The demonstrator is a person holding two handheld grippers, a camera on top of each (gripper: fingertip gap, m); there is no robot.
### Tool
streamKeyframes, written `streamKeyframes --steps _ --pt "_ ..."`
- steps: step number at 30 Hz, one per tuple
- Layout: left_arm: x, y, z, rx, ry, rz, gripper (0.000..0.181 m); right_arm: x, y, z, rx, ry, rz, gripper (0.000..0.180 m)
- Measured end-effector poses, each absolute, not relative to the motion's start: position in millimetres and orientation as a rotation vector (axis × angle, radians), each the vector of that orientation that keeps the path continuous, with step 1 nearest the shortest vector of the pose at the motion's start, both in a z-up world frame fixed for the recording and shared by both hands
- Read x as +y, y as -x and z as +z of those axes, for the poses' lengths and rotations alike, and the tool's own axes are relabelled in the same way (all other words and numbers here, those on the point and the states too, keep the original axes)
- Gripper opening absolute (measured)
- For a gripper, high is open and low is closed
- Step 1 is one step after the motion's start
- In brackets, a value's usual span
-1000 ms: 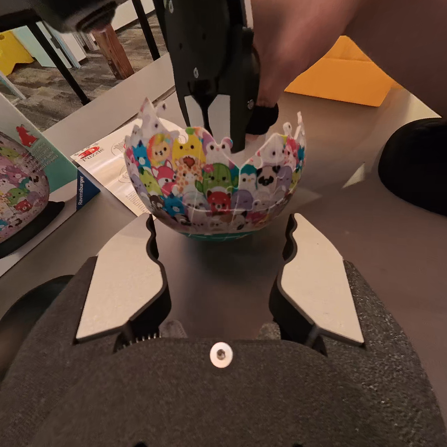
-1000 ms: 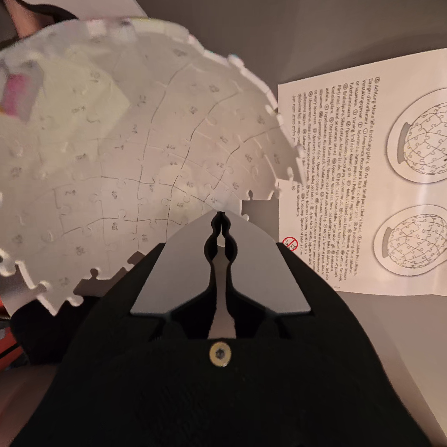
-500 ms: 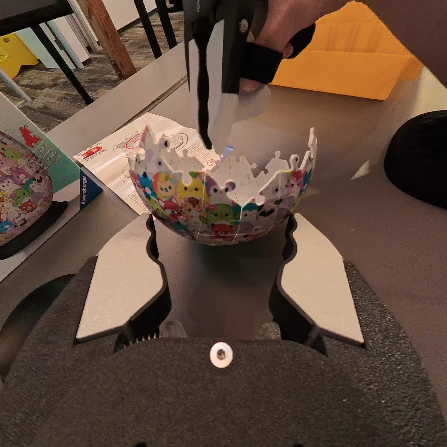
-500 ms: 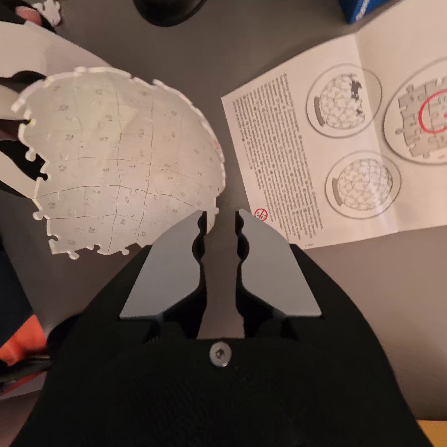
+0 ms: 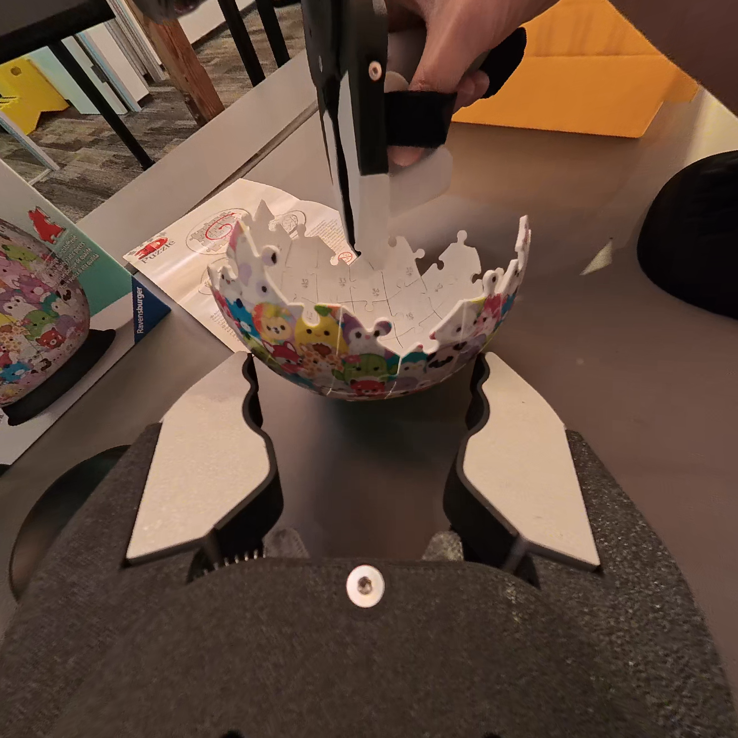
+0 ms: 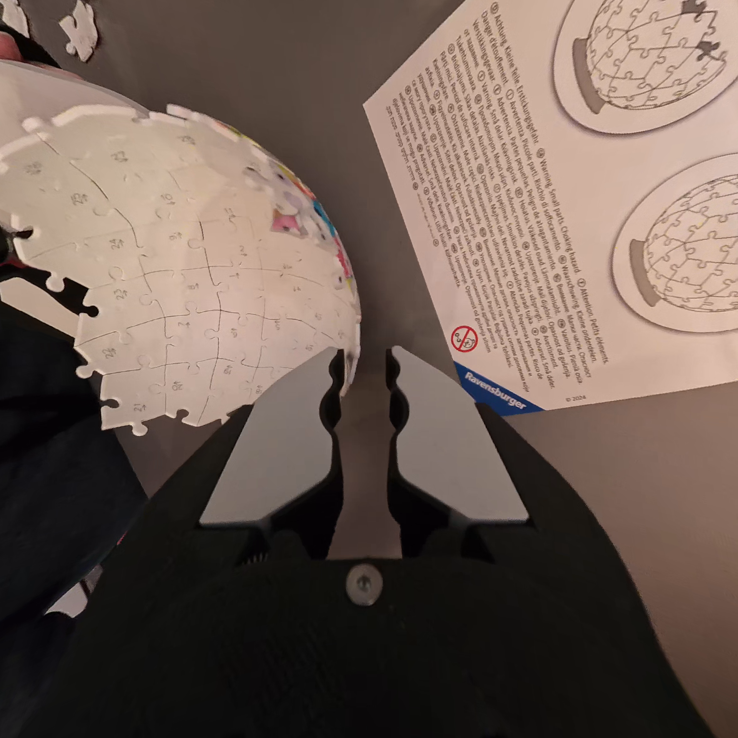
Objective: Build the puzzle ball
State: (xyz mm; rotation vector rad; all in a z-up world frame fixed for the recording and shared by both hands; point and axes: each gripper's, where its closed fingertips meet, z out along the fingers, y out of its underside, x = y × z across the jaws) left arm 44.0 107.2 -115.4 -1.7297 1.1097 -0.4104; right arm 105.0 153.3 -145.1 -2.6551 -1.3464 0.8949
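The half-built puzzle ball is an open bowl on the grey table, colourful outside and white with numbers inside. It shows from above in the right wrist view. My left gripper is open and empty, with a fingertip on either side of the bowl's near base, apart from it. My right gripper is a little open. It points down at the bowl's far rim, and the rim's edge lies in the gap beside the left finger. It also shows in the left wrist view, held by a hand.
A white instruction sheet lies beyond the bowl. The puzzle box stands at the left. A black dome sits at the right and a yellow box at the back. Loose pieces lie on the table. My hands' fingertips stand some 10 centimetres from each other. Left tips and right tips are each some 15 centimetres from the black dome.
My right gripper was shut on the bowl's rim and held it up. It opened, rose clear, then came back down to the far rim. The bowl now sits lower, nearer my left gripper.
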Motion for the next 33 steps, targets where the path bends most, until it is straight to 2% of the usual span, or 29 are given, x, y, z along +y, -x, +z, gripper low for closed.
streamKeyframes --steps 3,12,15,19,25,33 --pt "107.0 -44.0 -115.1 1.109 1.728 -0.412 0.101 147.5 -101.3 -144.0 -1.364 2.658 0.969 0.008" --pt "104.9 -45.5 -116.0 1.126 1.719 -0.402 0.101 149.6 -99.2 -142.2 -1.303 2.663 1.03 0.005" --pt "104.5 -44.3 -116.8 1.125 1.728 -0.403 0.101 153.6 -93.7 -138.5 -1.265 2.628 1.081 0.021" --pt "103.8 -42.8 -115.8 1.117 1.724 -0.4 0.101 158.1 -91.0 -142.7 -1.36 2.563 0.959 0.026" --pt "105.8 -42.4 -114.9 1.101 1.733 -0.415 0.101 161.4 -86.7 -150.9 -1.507 2.495 0.724 0.028" --pt "105.9 -44.0 -113.7 1.097 1.729 -0.426 0.1 159.6 -85.5 -155.0 -1.569 2.477 0.645 0.029"
